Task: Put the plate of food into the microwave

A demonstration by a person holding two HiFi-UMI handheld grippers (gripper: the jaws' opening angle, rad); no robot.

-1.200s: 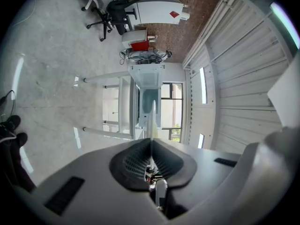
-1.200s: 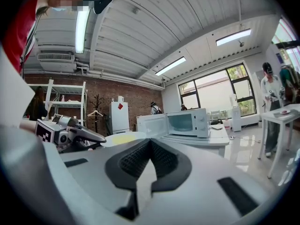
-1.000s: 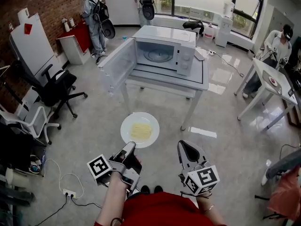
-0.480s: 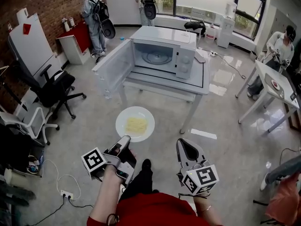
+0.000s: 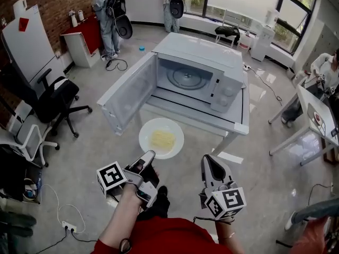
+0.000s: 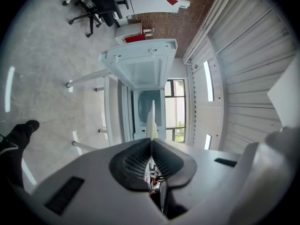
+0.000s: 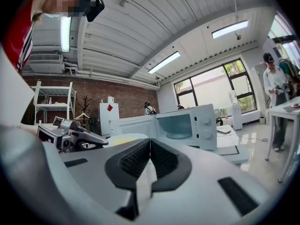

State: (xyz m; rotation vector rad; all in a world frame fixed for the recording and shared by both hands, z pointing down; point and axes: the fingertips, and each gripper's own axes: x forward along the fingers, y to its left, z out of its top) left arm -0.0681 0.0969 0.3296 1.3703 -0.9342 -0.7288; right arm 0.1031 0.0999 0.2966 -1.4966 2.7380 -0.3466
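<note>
A white plate (image 5: 161, 138) with yellow food on it hangs level in front of the white microwave (image 5: 198, 73). My left gripper (image 5: 149, 154) is shut on the plate's near rim. The microwave door (image 5: 127, 91) stands swung open to the left, and the glass turntable inside shows. In the left gripper view the plate (image 6: 151, 121) appears edge-on, pinched in the left gripper (image 6: 151, 139), with the open microwave (image 6: 146, 100) beyond. My right gripper (image 5: 206, 159) is shut and empty, to the right of the plate. From the right gripper (image 7: 150, 142) I see the plate (image 7: 123, 138) and the microwave (image 7: 187, 125).
The microwave sits on a white table (image 5: 235, 121). A black office chair (image 5: 55, 99) stands at the left. Two people (image 5: 108, 9) with backpacks stand at the back. A seated person (image 5: 328, 67) and a second white table (image 5: 312, 107) are at the right. A cable (image 5: 69, 226) lies on the floor.
The plate and both grippers have come closer to the microwave. The plate now hangs just before the table's front edge, beside the open door. The left grip is unchanged.
</note>
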